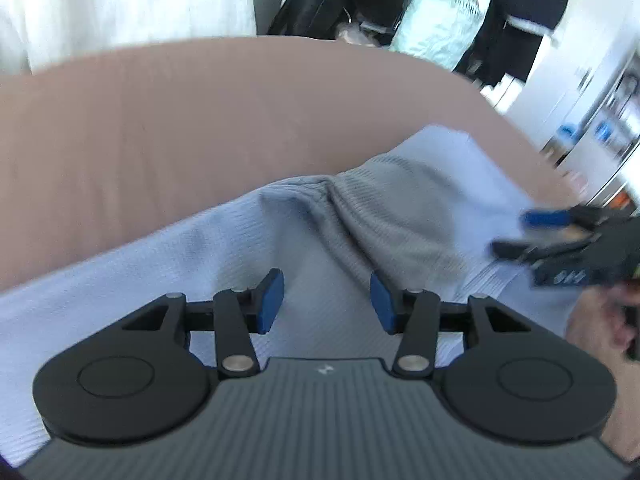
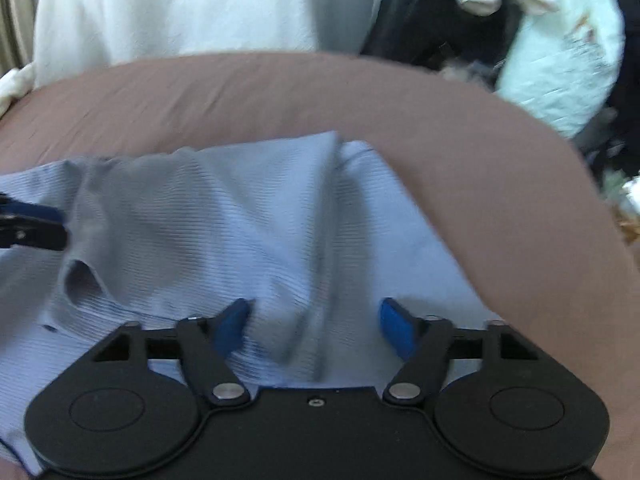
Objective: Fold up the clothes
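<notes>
A light blue ribbed shirt (image 1: 304,224) lies rumpled on the brown bed sheet (image 1: 160,128), with a raised greyish fold across its middle. My left gripper (image 1: 327,300) hovers over the shirt's near part, open, with only flat cloth below the gap. In the right wrist view the same shirt (image 2: 224,216) shows a small hole-like opening at the left. My right gripper (image 2: 314,324) stands open over the shirt's near edge, a soft ridge of cloth lying between its pads without being pinched. Each view catches the other tool: the right gripper (image 1: 560,236) and the left gripper (image 2: 32,224), both blurred.
White bedding (image 2: 168,12) is heaped beyond the brown sheet (image 2: 500,184) at the back left. Dark clothes (image 2: 408,20) and a pale mint garment (image 2: 560,64) hang or pile at the back right. A person's hand (image 1: 592,328) holds the right tool. Shelving (image 1: 608,120) stands far right.
</notes>
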{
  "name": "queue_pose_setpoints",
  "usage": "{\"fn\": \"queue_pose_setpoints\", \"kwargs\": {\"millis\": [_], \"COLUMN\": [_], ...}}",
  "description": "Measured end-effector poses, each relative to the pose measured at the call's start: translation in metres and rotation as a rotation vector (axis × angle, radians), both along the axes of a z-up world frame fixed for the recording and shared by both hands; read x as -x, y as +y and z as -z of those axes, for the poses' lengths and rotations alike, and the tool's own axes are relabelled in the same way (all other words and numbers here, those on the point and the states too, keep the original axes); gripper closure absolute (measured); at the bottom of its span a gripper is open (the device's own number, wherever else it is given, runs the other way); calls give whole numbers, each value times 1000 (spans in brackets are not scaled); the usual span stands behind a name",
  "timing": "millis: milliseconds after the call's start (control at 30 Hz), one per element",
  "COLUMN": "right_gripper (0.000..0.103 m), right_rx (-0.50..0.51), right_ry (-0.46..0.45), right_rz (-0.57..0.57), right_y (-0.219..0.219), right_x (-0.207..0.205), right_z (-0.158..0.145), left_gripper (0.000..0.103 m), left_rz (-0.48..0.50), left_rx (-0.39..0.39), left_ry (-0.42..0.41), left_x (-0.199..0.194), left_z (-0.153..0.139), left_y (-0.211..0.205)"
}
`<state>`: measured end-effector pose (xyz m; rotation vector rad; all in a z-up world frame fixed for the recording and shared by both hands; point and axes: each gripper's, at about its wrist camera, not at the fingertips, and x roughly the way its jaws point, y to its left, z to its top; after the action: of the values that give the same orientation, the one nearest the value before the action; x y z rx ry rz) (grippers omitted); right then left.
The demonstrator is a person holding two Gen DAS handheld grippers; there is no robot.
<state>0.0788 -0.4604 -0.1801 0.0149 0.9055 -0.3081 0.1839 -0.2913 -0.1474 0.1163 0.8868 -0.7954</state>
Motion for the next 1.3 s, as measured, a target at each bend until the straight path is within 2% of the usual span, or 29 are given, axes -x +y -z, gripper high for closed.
{"fn": "queue_pose_setpoints", "kwargs": {"millis": [67,100,167,233,267,333,433,533,567,733,800,833,867,900,933,1033,1133,1300], "right_gripper": [21,20,19,17,17,16,16,16,16,15,15,19,30,69,80,82,84,86], "right_rx": [32,26,-13,-129,-215,-445,-779,-919,-933,-842,-760,-714,-662,-606,-552,-429,-357,-172], "right_ry": [-29,-52,-106,-181,-212,-256,-292,-336,-346,-411,-402,-399,-396,-394,-395,-436,-474,-483], "right_rz": [63,87,141,208,247,332,391,428,436,457,457,459,451,436,422,383,279,38], "right_y": [-3,0,3,-3,-7,-16,-20,-6,-2,-7,-12,-13,-11,-6,0,23,53,131], "right_x": [20,32,56,83,98,122,145,143,138,87,63,55,48,40,36,31,17,-8], "right_z": [-8,-11,-20,-32,-35,-31,3,30,34,34,29,26,23,20,16,-2,-32,-101], "left_gripper": [56,56,52,50,50,50,49,48,48,48,49,51,51,51,51,51,53,60], "left_rz": [70,94,119,165,180,174,115,65,60,65,62,56,49,40,31,38,15,-128], "left_rx": [-23,-11,72,155,166,150,134,92,89,137,141,142,141,140,140,103,79,154], "left_ry": [-95,-132,-172,-138,-115,-91,-36,118,137,164,166,170,179,188,196,133,44,-24], "left_x": [17,24,36,43,44,44,31,14,12,9,7,6,4,4,3,1,-4,-11], "left_z": [-12,-18,-30,-36,-36,-29,-11,14,17,16,18,19,18,15,13,-15,-48,-103], "left_y": [-6,-9,-11,-16,-19,-28,-32,-34,-31,-20,-19,-17,-16,-9,0,24,67,165]}}
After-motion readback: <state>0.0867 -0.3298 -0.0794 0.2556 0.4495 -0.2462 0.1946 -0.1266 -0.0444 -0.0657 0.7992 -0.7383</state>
